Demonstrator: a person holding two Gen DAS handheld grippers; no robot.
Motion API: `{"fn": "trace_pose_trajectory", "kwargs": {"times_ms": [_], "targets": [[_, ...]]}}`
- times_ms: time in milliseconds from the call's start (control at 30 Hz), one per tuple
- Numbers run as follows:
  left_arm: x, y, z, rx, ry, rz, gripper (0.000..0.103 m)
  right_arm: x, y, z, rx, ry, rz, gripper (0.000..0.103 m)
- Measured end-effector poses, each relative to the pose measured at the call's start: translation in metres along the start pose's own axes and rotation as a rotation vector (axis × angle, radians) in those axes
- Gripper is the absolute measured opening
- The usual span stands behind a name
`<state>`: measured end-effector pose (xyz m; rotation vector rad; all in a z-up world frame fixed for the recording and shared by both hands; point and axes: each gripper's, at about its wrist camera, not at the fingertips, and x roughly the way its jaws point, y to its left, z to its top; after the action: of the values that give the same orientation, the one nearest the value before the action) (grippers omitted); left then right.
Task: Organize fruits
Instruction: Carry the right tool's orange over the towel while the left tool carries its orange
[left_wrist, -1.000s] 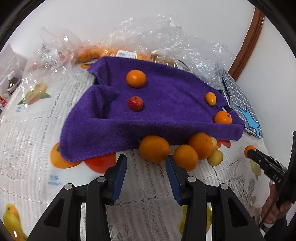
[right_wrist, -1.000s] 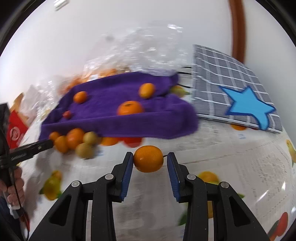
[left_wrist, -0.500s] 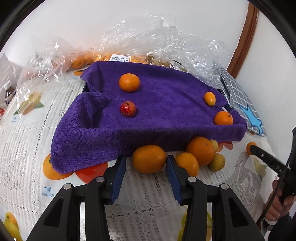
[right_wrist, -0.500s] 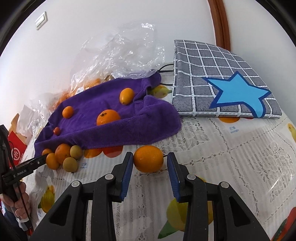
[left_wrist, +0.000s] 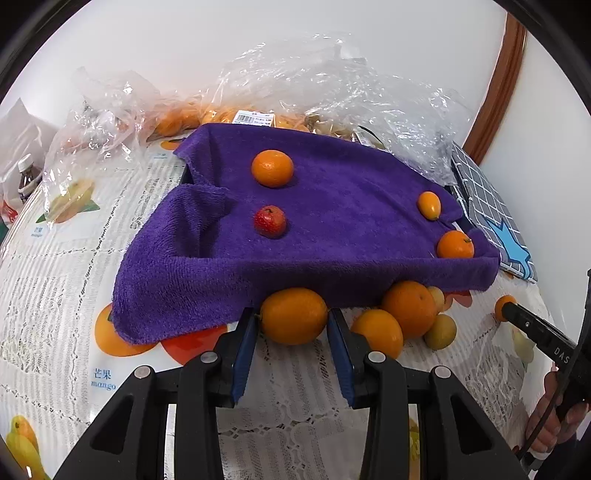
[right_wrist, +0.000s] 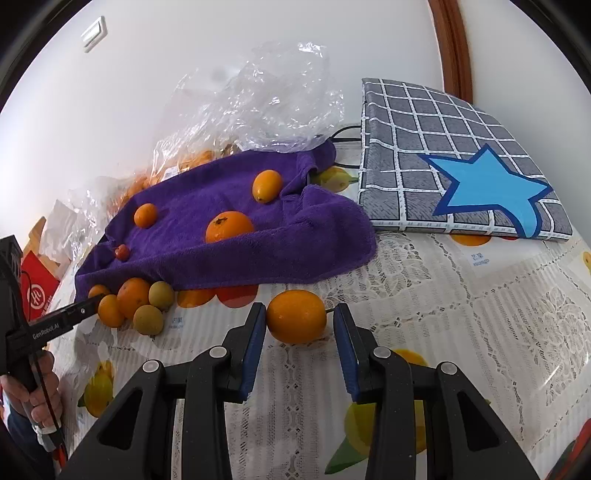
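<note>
A purple towel (left_wrist: 351, 221) lies on the table with an orange (left_wrist: 272, 168), a small red fruit (left_wrist: 270, 220), a kumquat (left_wrist: 429, 205) and a mandarin (left_wrist: 455, 244) on it. Along its front edge sits a cluster of oranges (left_wrist: 408, 308) and yellowish fruits (left_wrist: 440, 331). My left gripper (left_wrist: 291, 317) is closing on the leftmost orange (left_wrist: 293, 325) of that cluster, and its blue pads touch both sides. My right gripper (right_wrist: 299, 314) is shut on another orange (right_wrist: 296, 317), just above the tablecloth right of the towel (right_wrist: 221, 206).
Crumpled clear plastic bags (left_wrist: 332, 92) holding more fruit lie behind the towel. A grey checked cushion with a blue star (right_wrist: 461, 166) is at the back right. A bottle (left_wrist: 27, 177) and a red box (right_wrist: 37, 291) stand at the left. A lace tablecloth (right_wrist: 480, 332) covers the table.
My left gripper has moved forward, so the orange now sits between its jaws, and the jaws have narrowed onto it. The right gripper still holds its orange while the scene behind it shifted.
</note>
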<state>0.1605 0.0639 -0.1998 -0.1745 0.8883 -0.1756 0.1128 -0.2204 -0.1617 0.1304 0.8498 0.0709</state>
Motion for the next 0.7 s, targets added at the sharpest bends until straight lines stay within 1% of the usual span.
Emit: {"fn": "trace_pose_trajectory", "kwargs": {"times_ms": [267,500,700], "targets": [[-0.006,-0.001,-0.001,0.003,-0.024,-0.024,0.037,0.000,0.001,-0.001,-0.007,0.001,-0.005,0.038],[-0.018,-0.002,0.001,-0.006,-0.075,-0.064,0.037,-0.003,0.002,-0.001,-0.012,-0.008,-0.007,0.038],[-0.025,-0.003,0.000,-0.006,-0.113,-0.077,0.037,-0.004,0.002,-0.001,-0.011,-0.010,-0.006,0.038]]}}
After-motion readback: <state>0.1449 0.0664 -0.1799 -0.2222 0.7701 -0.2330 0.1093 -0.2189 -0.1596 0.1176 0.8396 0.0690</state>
